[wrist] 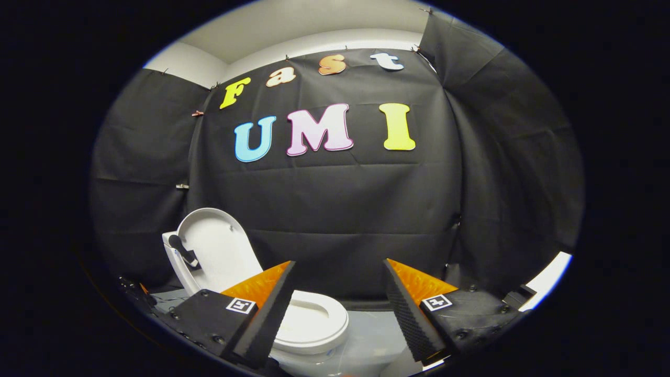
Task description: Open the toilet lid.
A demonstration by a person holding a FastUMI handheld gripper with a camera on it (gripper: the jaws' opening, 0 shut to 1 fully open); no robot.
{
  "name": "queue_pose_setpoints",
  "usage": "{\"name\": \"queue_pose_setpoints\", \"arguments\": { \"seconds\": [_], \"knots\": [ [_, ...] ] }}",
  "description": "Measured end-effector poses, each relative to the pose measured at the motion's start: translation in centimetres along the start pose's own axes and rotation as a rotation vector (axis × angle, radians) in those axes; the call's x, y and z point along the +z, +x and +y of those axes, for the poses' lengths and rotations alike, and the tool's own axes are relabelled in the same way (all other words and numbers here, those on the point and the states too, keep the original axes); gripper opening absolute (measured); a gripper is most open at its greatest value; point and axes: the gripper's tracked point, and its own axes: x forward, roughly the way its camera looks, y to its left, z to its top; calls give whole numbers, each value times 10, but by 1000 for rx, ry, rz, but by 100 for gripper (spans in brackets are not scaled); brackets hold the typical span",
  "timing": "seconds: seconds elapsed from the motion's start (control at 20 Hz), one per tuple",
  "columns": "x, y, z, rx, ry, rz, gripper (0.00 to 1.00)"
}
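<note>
The hand-held gripper (337, 309) has its two fingers spread wide apart, gripping nothing, with bare space between them. The toilet (309, 327) sits low, just ahead of and partly behind the left finger (267, 314). Its lid (217, 251) stands raised and tilted back, beyond that finger, the seat (314, 317) lying flat over the bowl. The bowl's inside is hidden.
</note>
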Motion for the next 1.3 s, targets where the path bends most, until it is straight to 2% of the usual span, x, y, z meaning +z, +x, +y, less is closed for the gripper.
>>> {"name": "queue_pose_setpoints", "arguments": {
  "seconds": [0.2, 0.75, 1.3],
  "knots": [
    [-7, 1, 3, 3, -57, -3, 99],
    [-8, 4, -13, -37, -47, 10, 99],
    [-10, 3, -10, -30, -55, 17, 98]
  ]
}}
